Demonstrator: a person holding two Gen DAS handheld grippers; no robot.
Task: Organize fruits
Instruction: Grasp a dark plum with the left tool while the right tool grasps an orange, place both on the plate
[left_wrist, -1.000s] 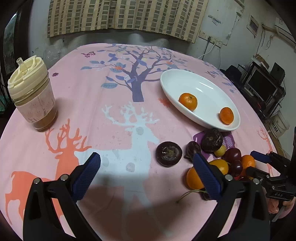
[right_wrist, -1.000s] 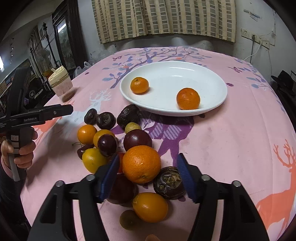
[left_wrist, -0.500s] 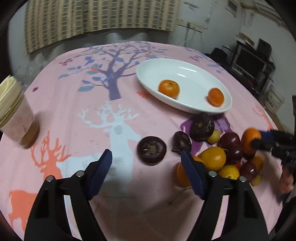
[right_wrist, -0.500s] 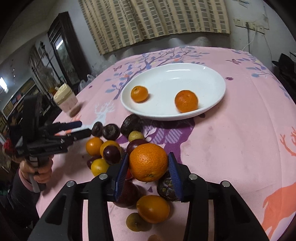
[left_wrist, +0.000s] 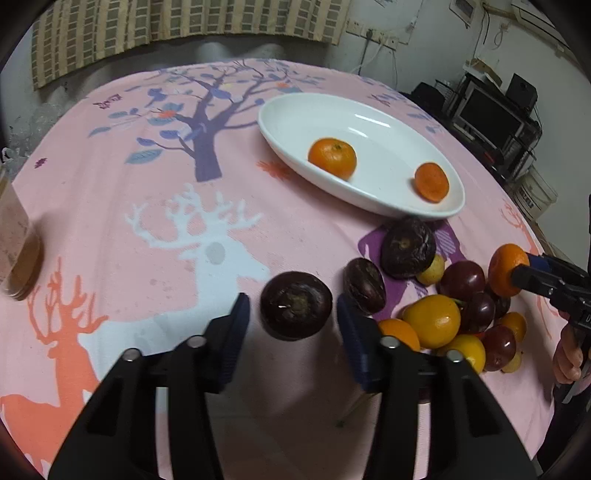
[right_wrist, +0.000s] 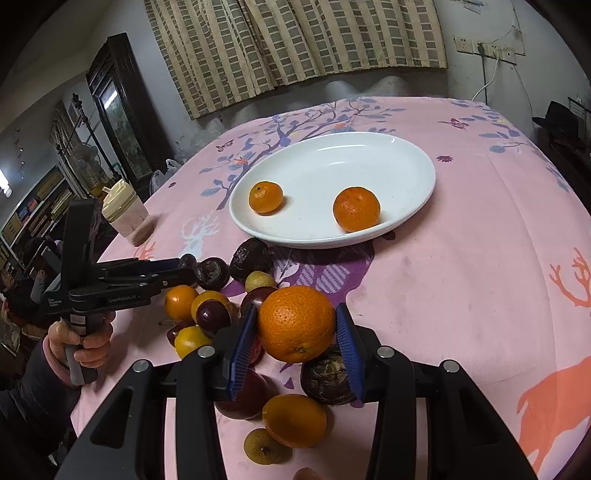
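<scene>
My right gripper is shut on a large orange and holds it just above a pile of mixed fruit; the orange also shows in the left wrist view. My left gripper is open, its blue pads on either side of a dark purple mangosteen without touching it. A white oval plate farther back holds two small oranges; the plate also shows in the left wrist view.
The table has a pink cloth with deer and tree prints. A lidded cup stands at the left edge. More mangosteens, plums and yellow fruits lie between the grippers. Shelves and a monitor stand beyond the table.
My right gripper closed on the large orange and lifted it off the pile. My left gripper moved forward and right and narrowed around the mangosteen.
</scene>
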